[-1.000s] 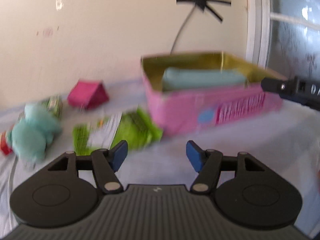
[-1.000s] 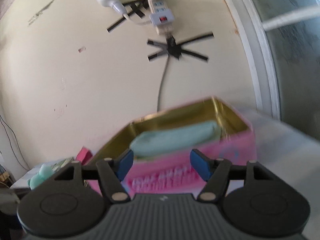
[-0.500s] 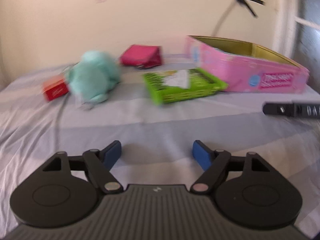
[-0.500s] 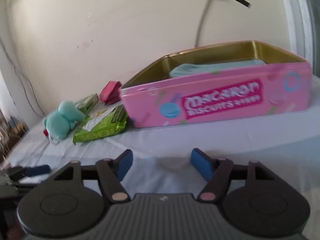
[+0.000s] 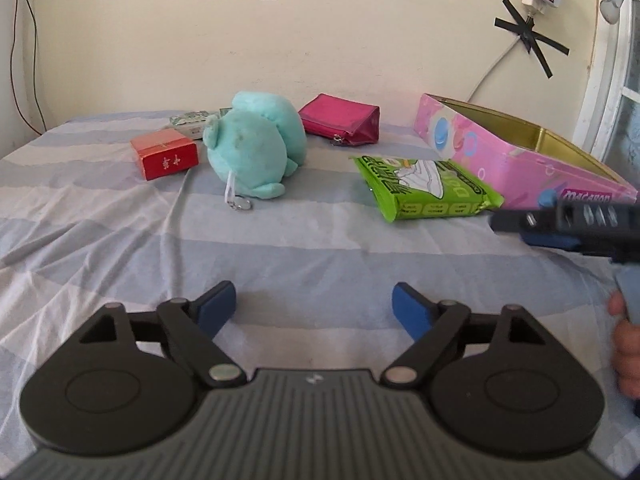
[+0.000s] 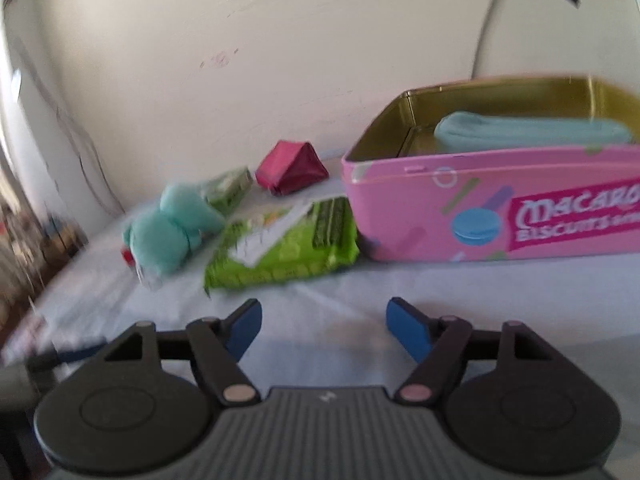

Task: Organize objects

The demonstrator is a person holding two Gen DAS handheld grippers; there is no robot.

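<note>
A pink biscuit tin (image 5: 516, 152) (image 6: 500, 208) stands open at the right of the bed, with a light blue pouch (image 6: 532, 134) lying inside it. Beside the tin lies a green packet (image 5: 428, 186) (image 6: 280, 246). Further left are a teal plush toy (image 5: 252, 148) (image 6: 168, 232), a magenta pouch (image 5: 340, 124) (image 6: 292, 168), a red box (image 5: 164, 154) and a small green-and-white pack (image 5: 188, 123) (image 6: 230, 190). My left gripper (image 5: 314, 309) hovers over the sheet, its jaws opening with nothing between them. My right gripper (image 6: 324, 326) is open and empty, short of the green packet and tin.
The striped bedsheet (image 5: 120, 220) is wrinkled at the left. The right gripper's finger (image 5: 560, 220) reaches in from the right edge of the left wrist view, with a person's fingers (image 5: 624, 352) below it. A cable (image 5: 492, 68) and tape (image 5: 528, 36) are on the wall.
Both grippers have swung left and pulled back from the tin. The left gripper's jaws have spread wider. The plush toy, red box and packet have come into fuller view.
</note>
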